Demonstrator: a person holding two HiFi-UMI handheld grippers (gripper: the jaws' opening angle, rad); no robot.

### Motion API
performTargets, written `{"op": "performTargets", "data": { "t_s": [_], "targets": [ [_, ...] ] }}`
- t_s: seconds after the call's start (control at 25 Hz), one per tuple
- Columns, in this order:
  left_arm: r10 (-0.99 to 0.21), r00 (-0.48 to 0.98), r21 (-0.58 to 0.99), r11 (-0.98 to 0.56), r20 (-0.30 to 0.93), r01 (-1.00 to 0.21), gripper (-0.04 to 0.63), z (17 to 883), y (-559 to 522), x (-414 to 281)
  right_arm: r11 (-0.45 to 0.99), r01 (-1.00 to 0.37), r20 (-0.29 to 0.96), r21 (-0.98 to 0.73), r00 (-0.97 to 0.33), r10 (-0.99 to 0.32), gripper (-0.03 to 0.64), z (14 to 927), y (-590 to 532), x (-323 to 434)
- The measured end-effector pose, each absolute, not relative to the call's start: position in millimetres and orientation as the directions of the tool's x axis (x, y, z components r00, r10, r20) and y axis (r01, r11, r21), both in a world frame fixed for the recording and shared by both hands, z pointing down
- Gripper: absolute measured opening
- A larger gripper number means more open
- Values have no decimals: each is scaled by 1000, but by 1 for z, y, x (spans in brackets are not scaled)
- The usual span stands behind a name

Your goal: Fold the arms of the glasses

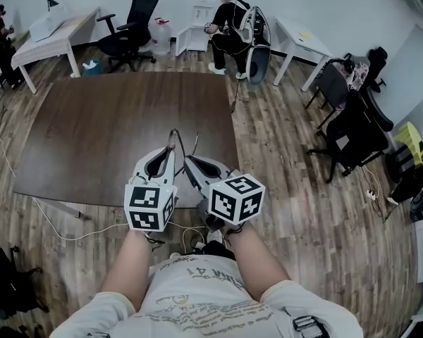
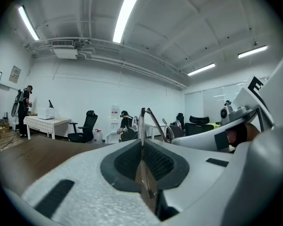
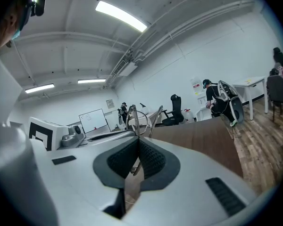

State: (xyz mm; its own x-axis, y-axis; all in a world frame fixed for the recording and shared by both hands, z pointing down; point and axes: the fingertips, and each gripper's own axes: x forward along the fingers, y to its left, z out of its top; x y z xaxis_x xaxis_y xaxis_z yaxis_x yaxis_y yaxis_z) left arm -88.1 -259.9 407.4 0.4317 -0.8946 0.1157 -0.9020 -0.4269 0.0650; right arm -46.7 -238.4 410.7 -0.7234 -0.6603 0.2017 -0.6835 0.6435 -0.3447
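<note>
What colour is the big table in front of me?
The table is dark brown, with a wood look. The head view shows it best.

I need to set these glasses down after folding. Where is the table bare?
The dark brown wooden tabletop shows bare from its far edge near the black office chair forward. Crowded only over its near edge, where the left gripper and right gripper pinch the thin wire glasses.

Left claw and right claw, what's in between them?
The glasses. The left claw and right claw both pinch their thin frame, seen in the head view.
</note>
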Motion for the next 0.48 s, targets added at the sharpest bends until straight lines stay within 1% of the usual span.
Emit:
{"op": "performTargets", "data": {
  "t_s": [0.48],
  "targets": [
    [-892, 441, 146, -426, 93, -893, 31, 402, -250, -94, 664, -626, 159, -409, -765, -624, 17, 407, -229, -62]
  ]
}}
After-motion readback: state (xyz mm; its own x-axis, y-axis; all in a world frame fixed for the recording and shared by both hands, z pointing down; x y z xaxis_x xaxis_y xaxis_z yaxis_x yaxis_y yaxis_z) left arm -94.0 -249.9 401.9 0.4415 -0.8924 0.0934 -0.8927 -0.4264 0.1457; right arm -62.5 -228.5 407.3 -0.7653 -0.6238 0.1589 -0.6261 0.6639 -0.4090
